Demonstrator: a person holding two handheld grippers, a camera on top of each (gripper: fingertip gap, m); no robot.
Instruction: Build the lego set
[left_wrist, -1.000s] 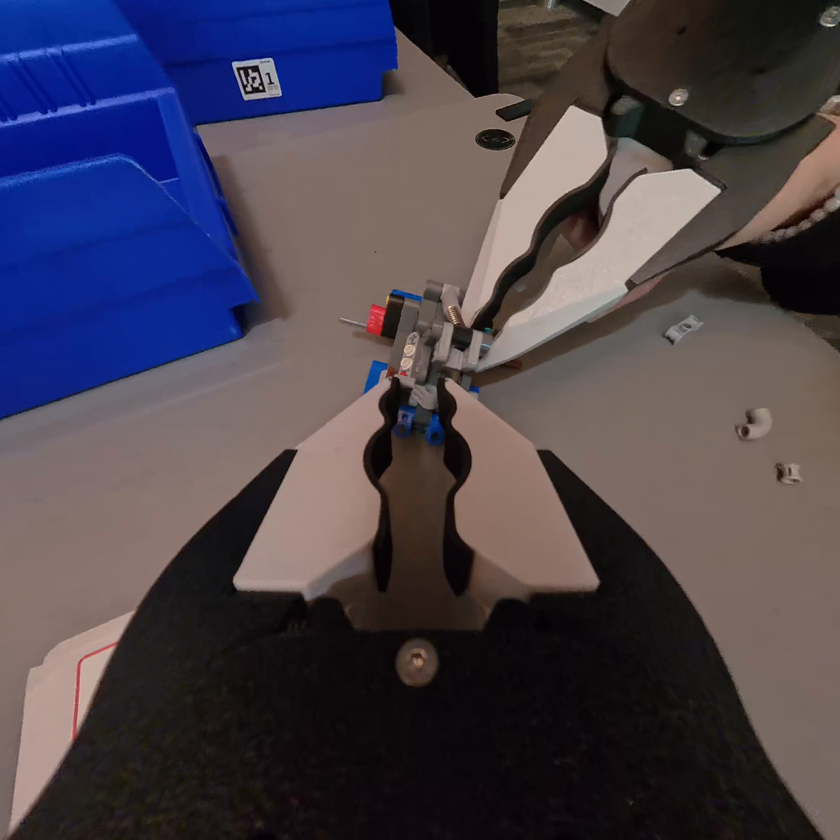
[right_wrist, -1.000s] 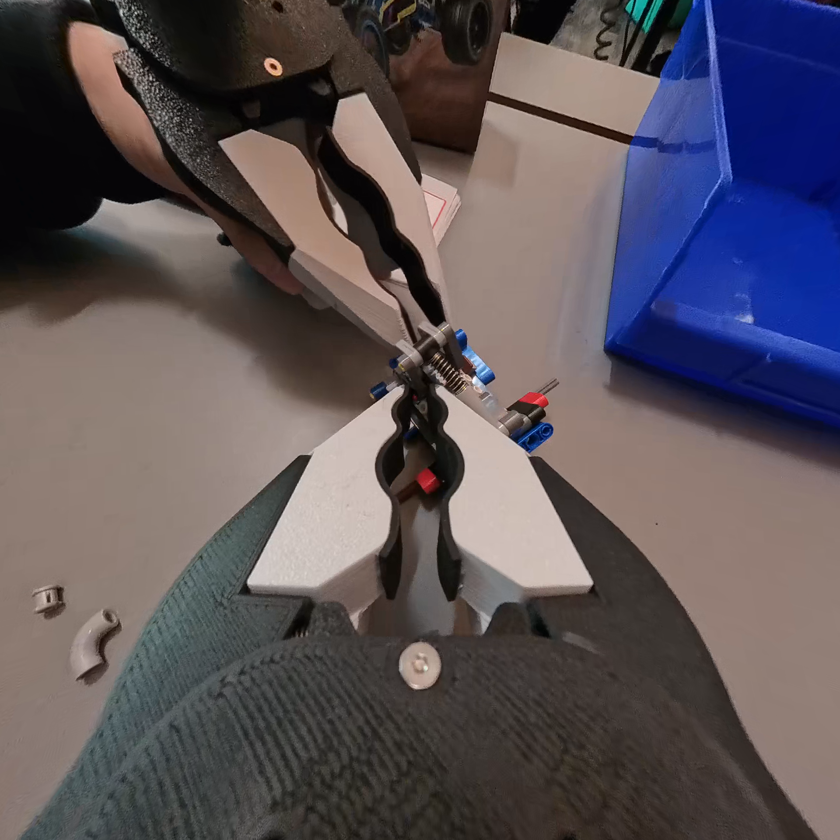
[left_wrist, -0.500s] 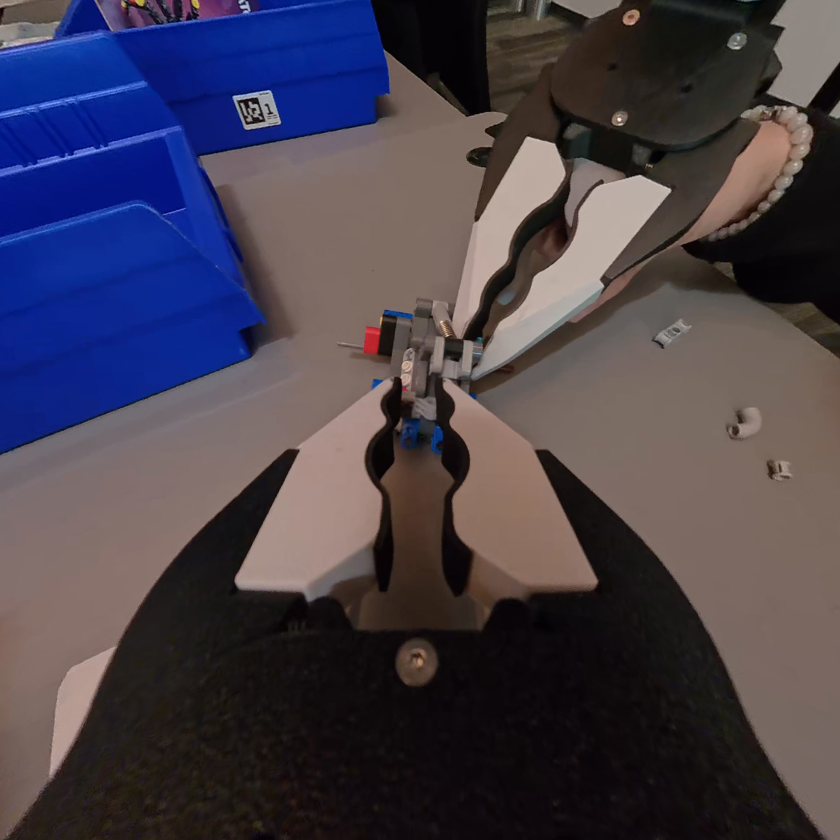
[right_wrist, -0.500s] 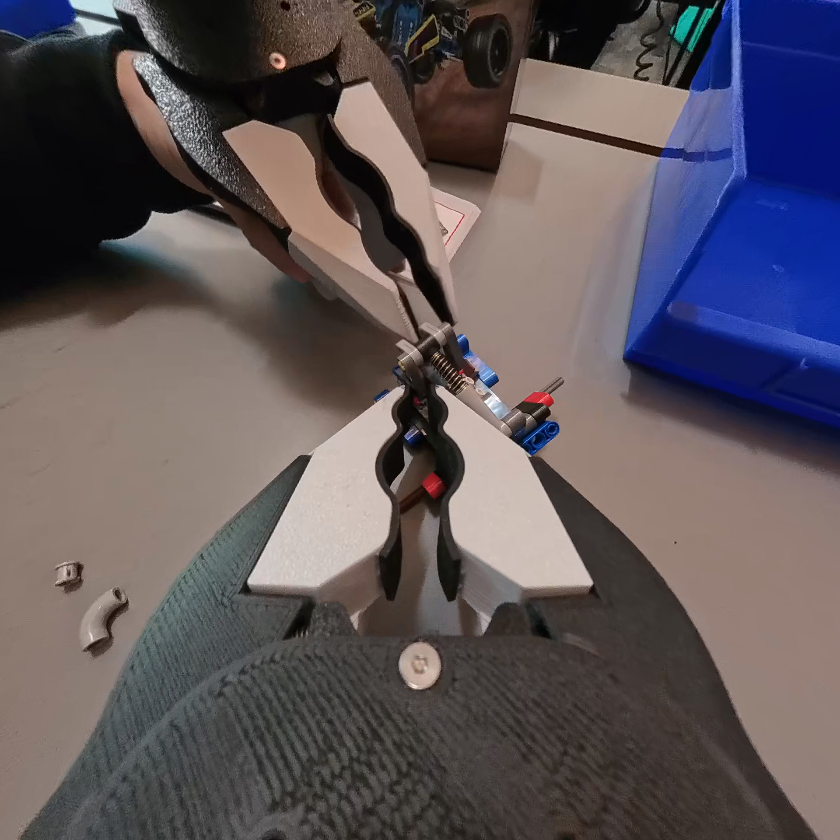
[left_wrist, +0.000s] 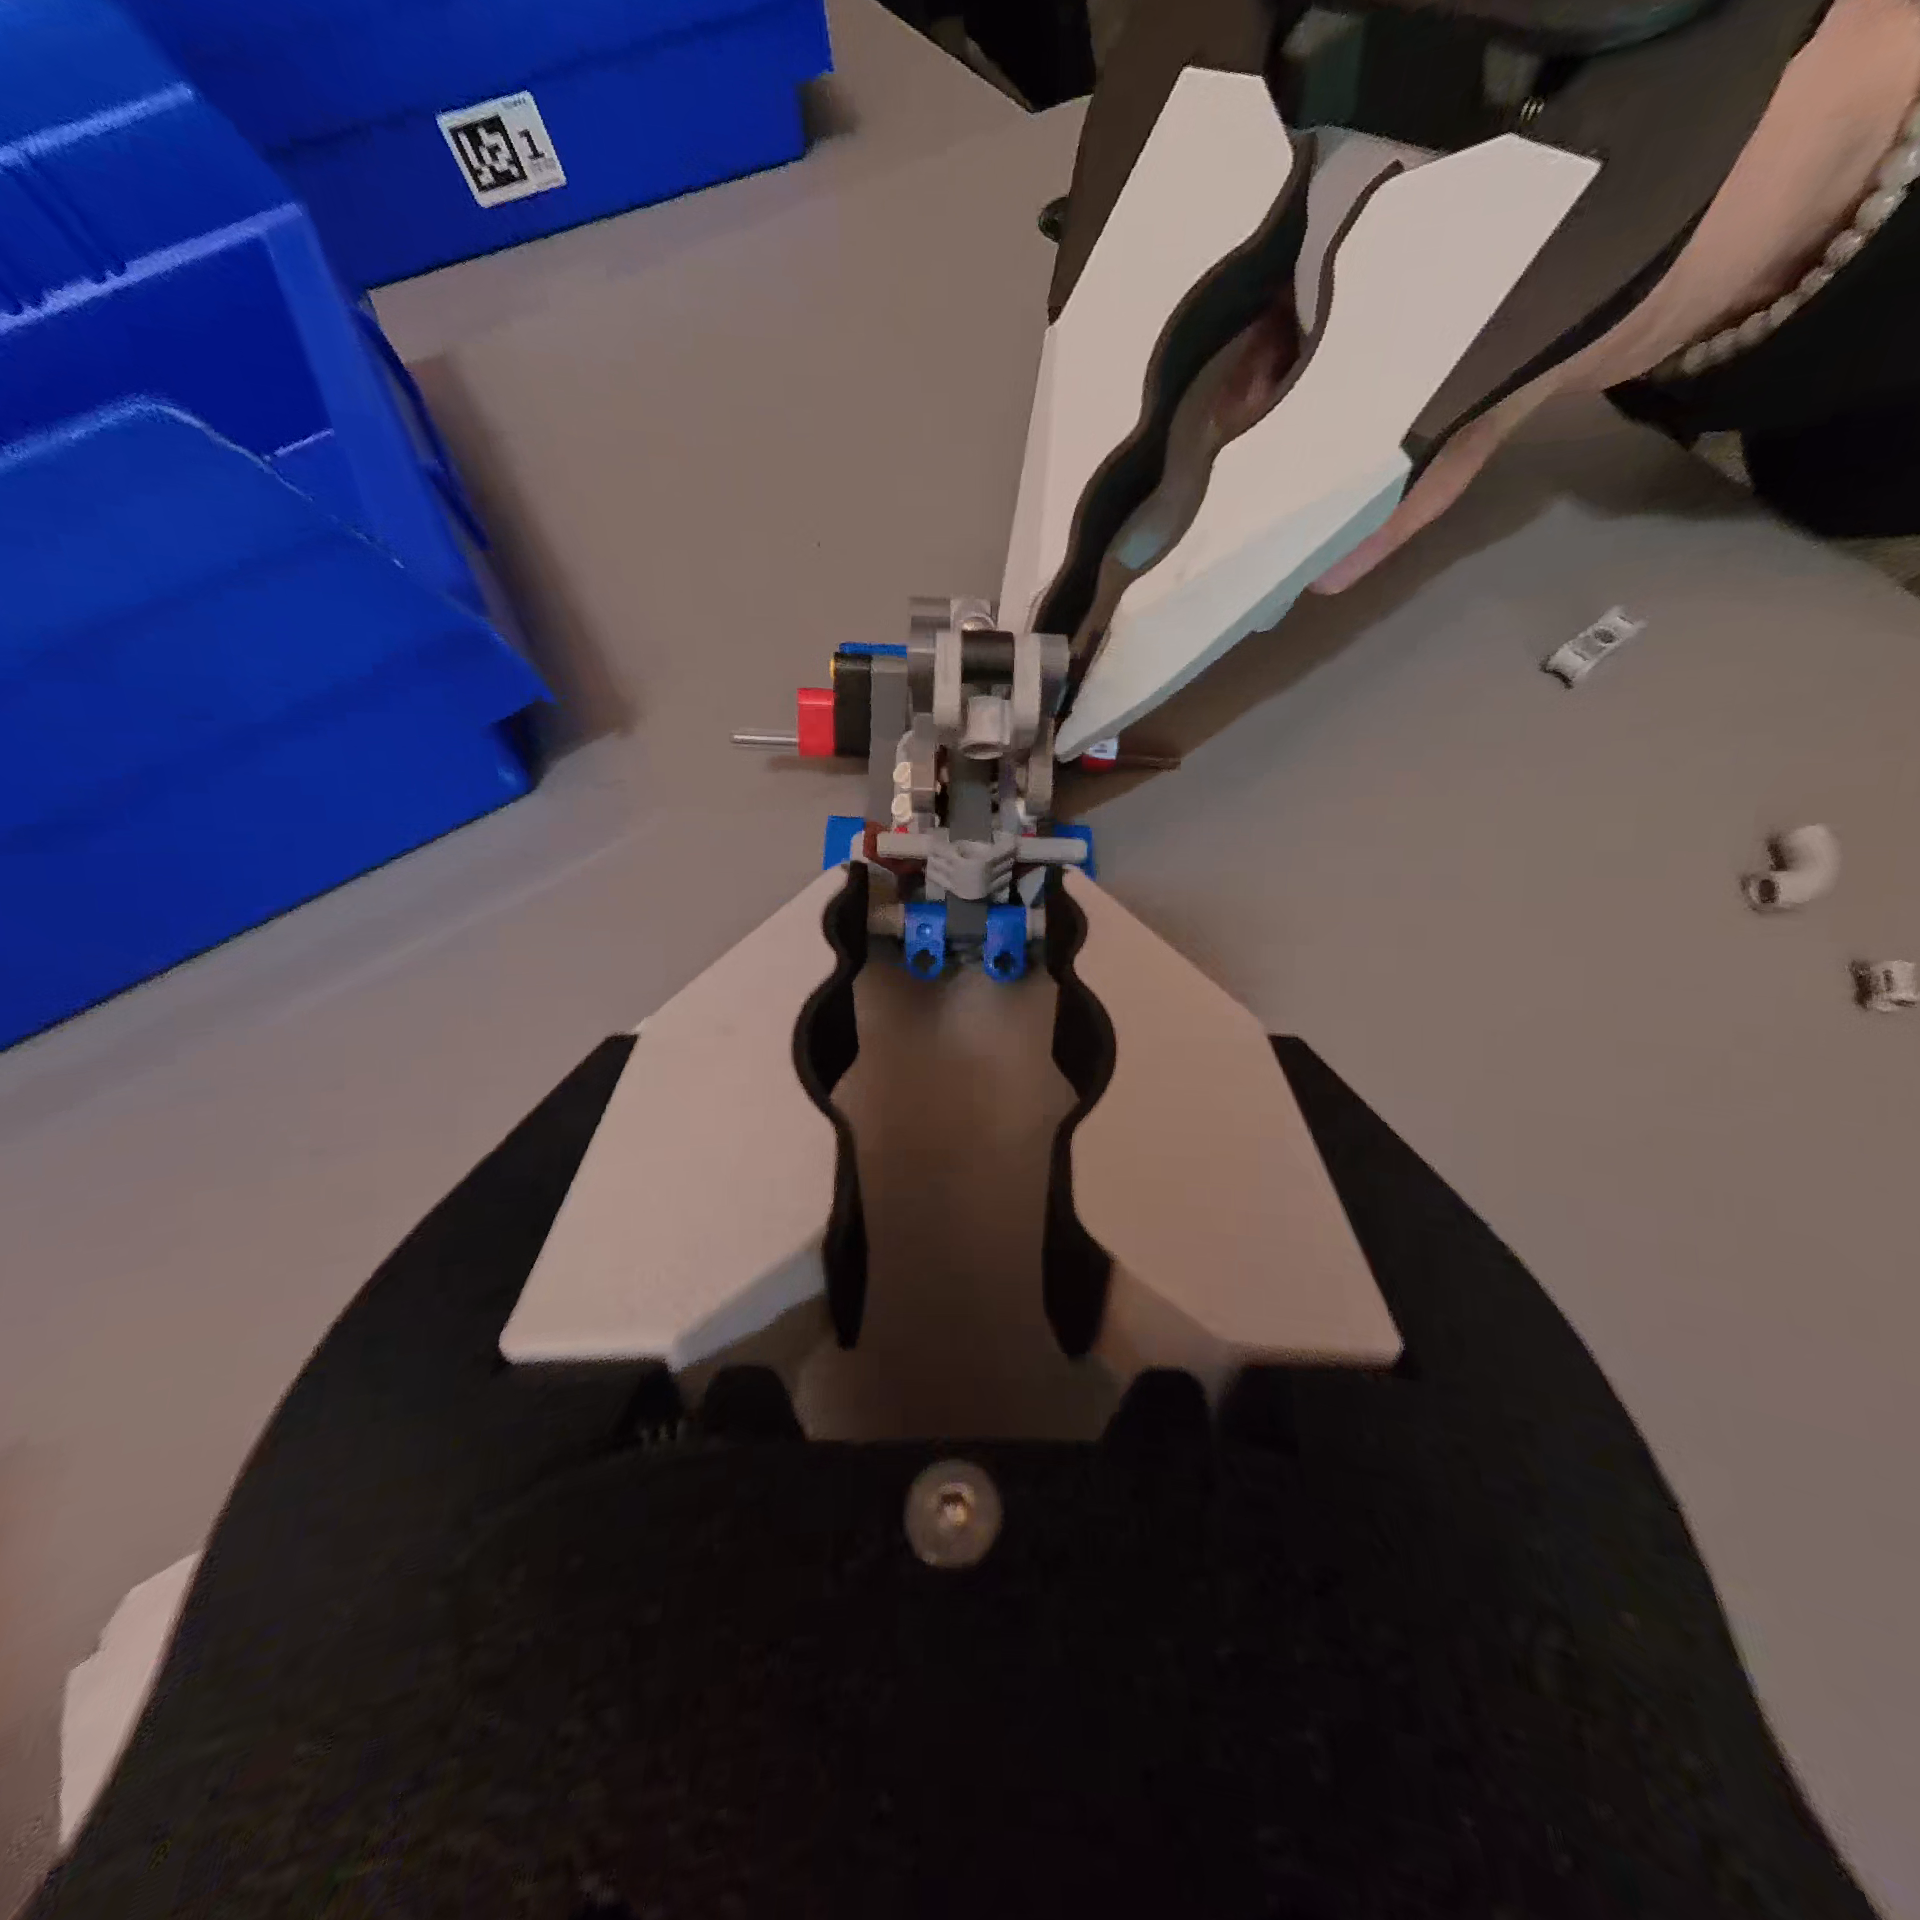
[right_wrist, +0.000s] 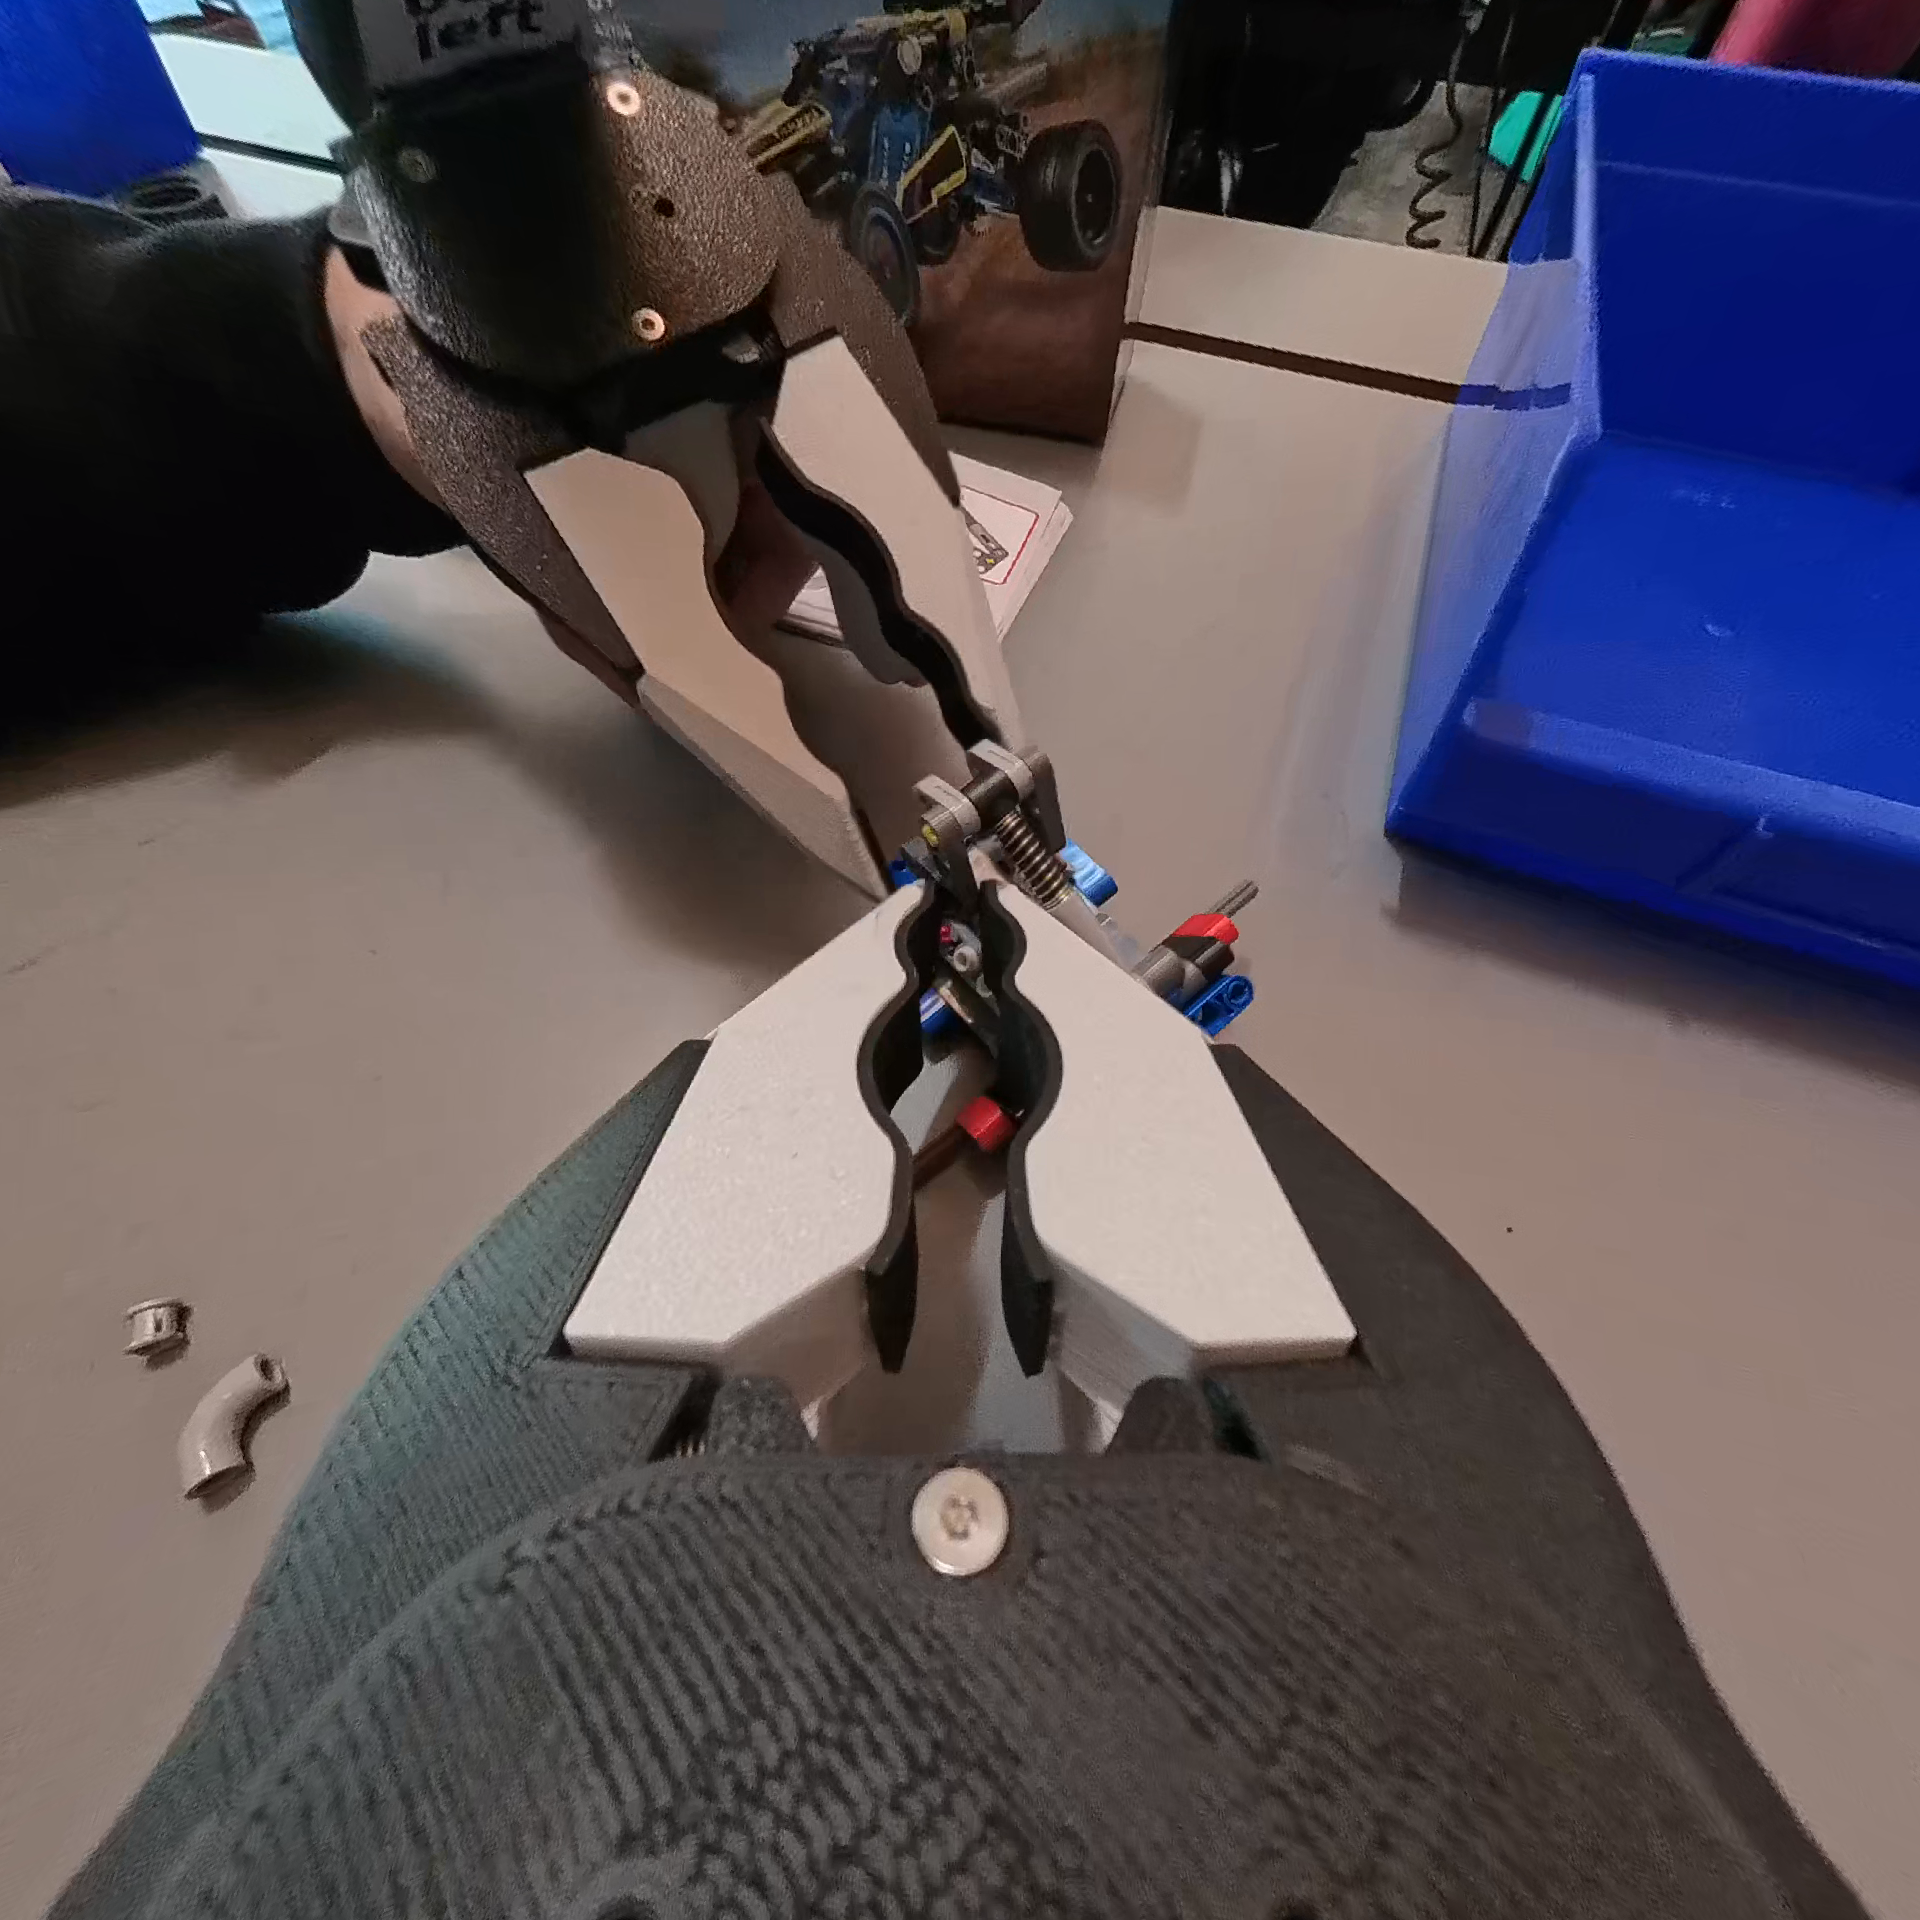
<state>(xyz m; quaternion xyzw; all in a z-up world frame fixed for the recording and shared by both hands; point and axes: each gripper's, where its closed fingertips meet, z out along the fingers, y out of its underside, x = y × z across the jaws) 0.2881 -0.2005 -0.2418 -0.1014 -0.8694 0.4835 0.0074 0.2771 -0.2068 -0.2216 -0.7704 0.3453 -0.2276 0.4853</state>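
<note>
The left gripper has its jaws set wide around the base of a toy brick assembly on the grey table, pads against its blue sides. The right gripper, jaws narrow, pinches the assembly's upper part from about 1 o'clock. Blue bins stand at 10 o'clock; small grey pieces lie at 3 o'clock.

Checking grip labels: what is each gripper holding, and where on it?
Both hold the brick assembly: left gripper at its blue-pinned near end, right gripper on a side part.
</note>
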